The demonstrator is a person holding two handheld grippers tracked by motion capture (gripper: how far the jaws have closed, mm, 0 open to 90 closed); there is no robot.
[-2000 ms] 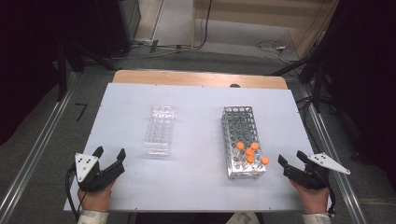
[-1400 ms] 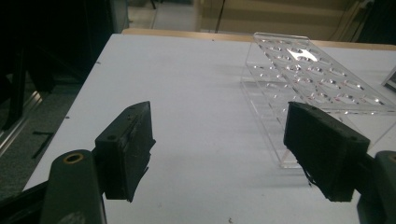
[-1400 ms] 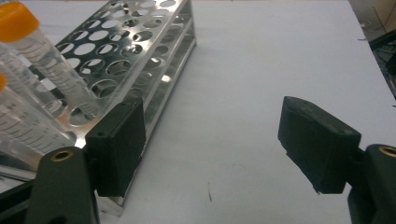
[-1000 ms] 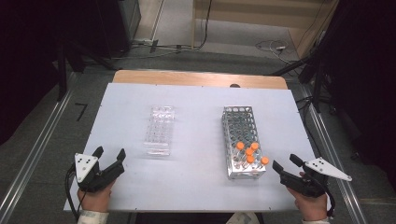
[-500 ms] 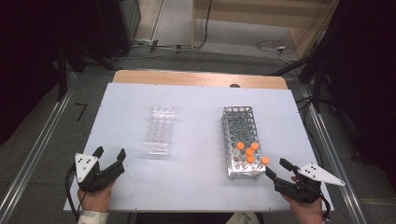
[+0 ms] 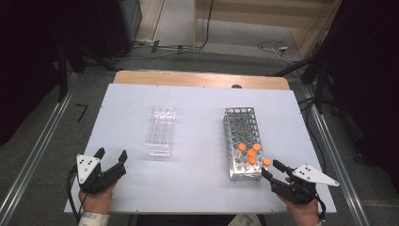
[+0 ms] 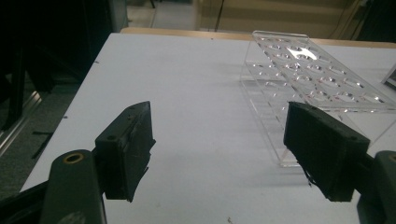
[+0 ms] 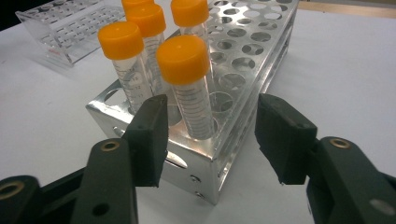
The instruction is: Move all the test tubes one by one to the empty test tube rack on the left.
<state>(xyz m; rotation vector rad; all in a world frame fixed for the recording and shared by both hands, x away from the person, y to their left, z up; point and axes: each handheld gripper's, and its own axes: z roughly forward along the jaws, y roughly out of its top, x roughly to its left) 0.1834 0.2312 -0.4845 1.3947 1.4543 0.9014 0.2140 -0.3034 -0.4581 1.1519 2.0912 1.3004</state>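
Tube between narrowing jaws

Orange-capped tube [image 8: 187,84], clear with printed graduations, is standing upright in the near corner of the metal rack [image 6: 243,141] at the table's right. The right gripper [image 8: 210,135] is bracketing it, jaws just closing, pads not touching. The left gripper [image 6: 111,156] is resting wide apart near the clear rack [image 6: 161,131]

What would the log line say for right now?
right gripper: jaws just closing, open around nearest orange-capped tube | left gripper: open, idle

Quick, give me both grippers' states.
Left gripper: open, holding nothing.
Right gripper: open, jaws just been closing around an orange-capped tube, not yet gripping.
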